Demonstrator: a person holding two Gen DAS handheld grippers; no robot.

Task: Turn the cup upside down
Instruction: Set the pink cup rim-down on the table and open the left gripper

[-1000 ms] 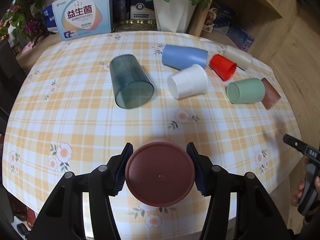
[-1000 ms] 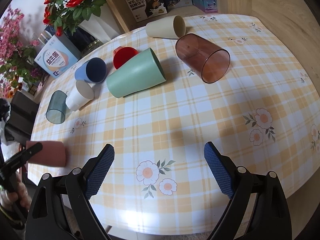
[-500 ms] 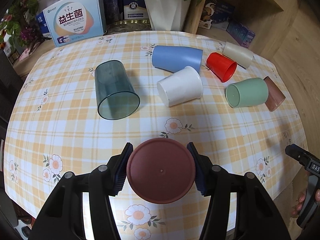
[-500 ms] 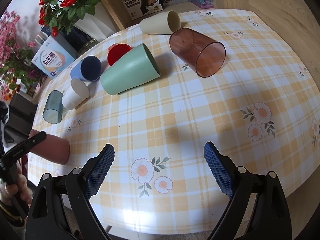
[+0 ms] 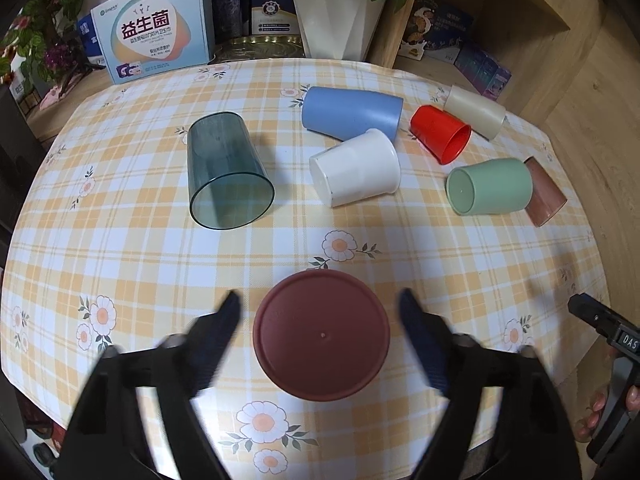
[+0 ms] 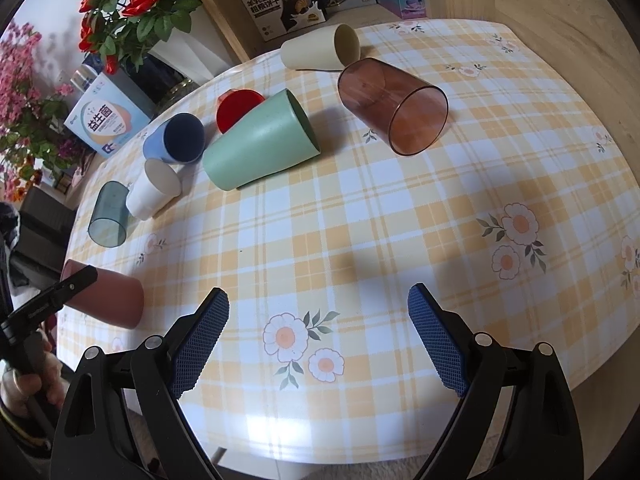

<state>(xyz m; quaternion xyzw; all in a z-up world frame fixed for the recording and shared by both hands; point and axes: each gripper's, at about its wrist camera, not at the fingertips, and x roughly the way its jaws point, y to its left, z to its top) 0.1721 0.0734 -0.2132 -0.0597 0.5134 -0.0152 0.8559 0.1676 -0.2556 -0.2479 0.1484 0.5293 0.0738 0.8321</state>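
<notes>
The brown cup point(image 5: 321, 334) is seen in the lower centre of the left view, base up on the bench point(image 5: 160, 272), between the fingers of the left hand-held gripper point(image 5: 320, 332), which is opened wide and not touching. The right hand-held gripper point(image 6: 319, 340) is wide, holding nothing, well apart. The near bench edge is close below the cup; room is free ahead.

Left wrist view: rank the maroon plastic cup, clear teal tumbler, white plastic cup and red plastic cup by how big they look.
1. Maroon plastic cup, nearest the camera, so inflated.
2. Clear teal tumbler.
3. White plastic cup.
4. Red plastic cup.
</notes>
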